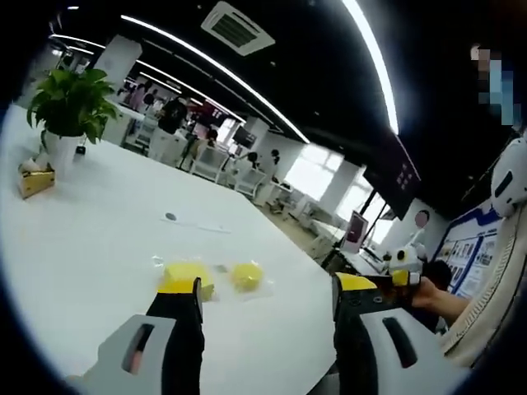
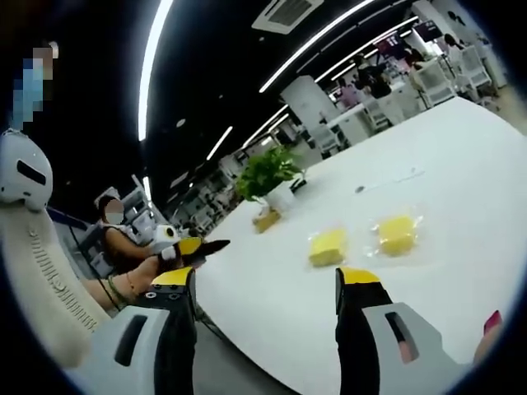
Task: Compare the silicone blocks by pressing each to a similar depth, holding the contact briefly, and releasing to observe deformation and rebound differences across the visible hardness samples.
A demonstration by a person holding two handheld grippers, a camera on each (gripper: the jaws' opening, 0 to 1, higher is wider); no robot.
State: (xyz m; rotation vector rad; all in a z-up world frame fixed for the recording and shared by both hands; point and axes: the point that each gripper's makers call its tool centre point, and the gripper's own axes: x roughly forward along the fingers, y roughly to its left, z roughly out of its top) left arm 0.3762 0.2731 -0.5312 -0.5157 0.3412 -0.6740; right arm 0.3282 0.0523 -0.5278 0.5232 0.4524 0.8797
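Yellow silicone blocks (image 2: 328,246) (image 2: 396,234) lie untouched near the white desk (image 2: 461,156) edge; left gripper (image 1: 265,303) and right gripper (image 2: 265,290) hover spread apart, empty. Risk: uneven pressing depth, or a block sliding off the edge

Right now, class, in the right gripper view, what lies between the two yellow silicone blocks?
Only bare white table: the left yellow silicone block and the right yellow silicone block sit apart.

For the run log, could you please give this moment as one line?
left gripper open, above table | right gripper open | two yellow blocks untouched
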